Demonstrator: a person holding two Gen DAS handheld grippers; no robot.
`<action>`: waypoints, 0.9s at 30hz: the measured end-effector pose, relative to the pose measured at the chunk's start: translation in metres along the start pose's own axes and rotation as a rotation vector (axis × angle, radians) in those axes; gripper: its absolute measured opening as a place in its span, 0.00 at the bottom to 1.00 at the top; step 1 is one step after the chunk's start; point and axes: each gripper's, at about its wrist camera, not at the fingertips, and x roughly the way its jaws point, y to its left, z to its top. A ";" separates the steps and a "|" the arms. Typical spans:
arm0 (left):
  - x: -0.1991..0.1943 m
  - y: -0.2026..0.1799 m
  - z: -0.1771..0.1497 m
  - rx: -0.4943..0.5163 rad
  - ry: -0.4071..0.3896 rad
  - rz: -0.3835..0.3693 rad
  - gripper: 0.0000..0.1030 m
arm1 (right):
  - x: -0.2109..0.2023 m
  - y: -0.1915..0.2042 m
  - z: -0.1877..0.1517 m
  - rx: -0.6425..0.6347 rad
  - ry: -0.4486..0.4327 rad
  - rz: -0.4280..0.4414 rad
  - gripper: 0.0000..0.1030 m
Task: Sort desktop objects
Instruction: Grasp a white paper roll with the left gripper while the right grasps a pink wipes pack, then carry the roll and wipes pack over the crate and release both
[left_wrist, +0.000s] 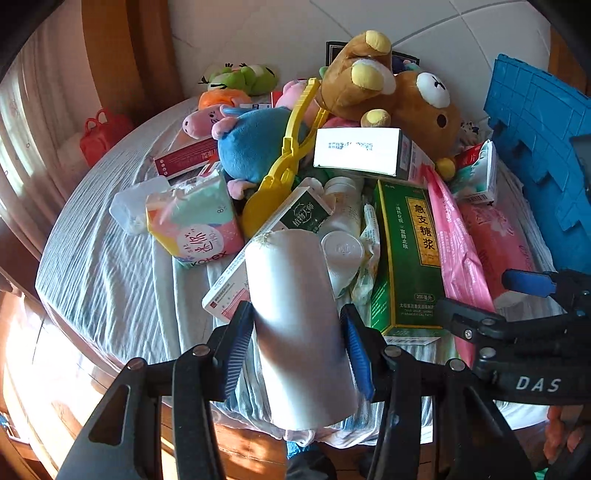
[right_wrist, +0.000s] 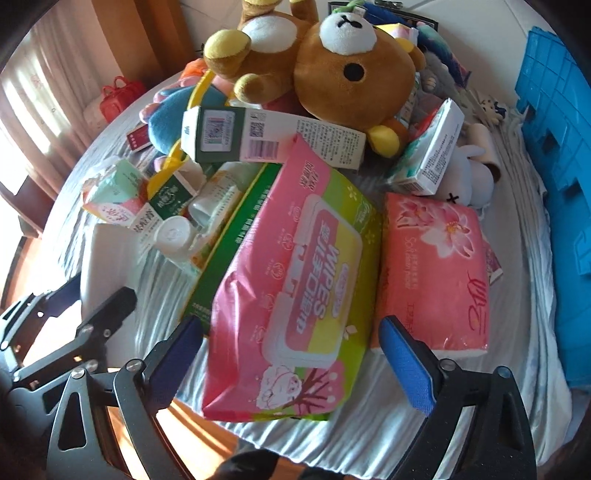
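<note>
Warm daylight came from the curtained window (left_wrist: 22, 122) at left, glaring on the wooden floor (left_wrist: 40, 373). Fisheye bending curved the edges and corners went black. Focus stayed fairly sharp, colours slightly washed.

In the left wrist view the white roll (left_wrist: 299, 325) hides the near end of the red-and-white box (left_wrist: 227, 291) and part of the cloth under it. The green box (left_wrist: 406, 258) is covered along its right edge by the pink pack (left_wrist: 458, 254). The blue crate (left_wrist: 543, 155) runs off the right edge. The print on the white box (left_wrist: 360, 153) is too blurred to read.

In the right wrist view the wipes pack (right_wrist: 291, 288) covers most of the green box (right_wrist: 232, 236). The bear (right_wrist: 332, 70) loses its upper body at the top edge. Things behind the bear are too crowded to tell apart. The right tongs' (right_wrist: 291, 354) handles are cut off by the bottom edge.
</note>
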 end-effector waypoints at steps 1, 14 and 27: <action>-0.001 -0.001 0.003 0.006 -0.005 -0.007 0.46 | 0.003 -0.002 -0.001 0.008 0.006 -0.008 0.88; -0.048 -0.003 0.030 0.045 -0.156 -0.080 0.47 | -0.066 -0.012 0.011 0.053 -0.172 0.088 0.20; -0.123 -0.056 0.088 0.091 -0.358 -0.188 0.47 | -0.197 -0.053 0.035 0.058 -0.469 0.051 0.18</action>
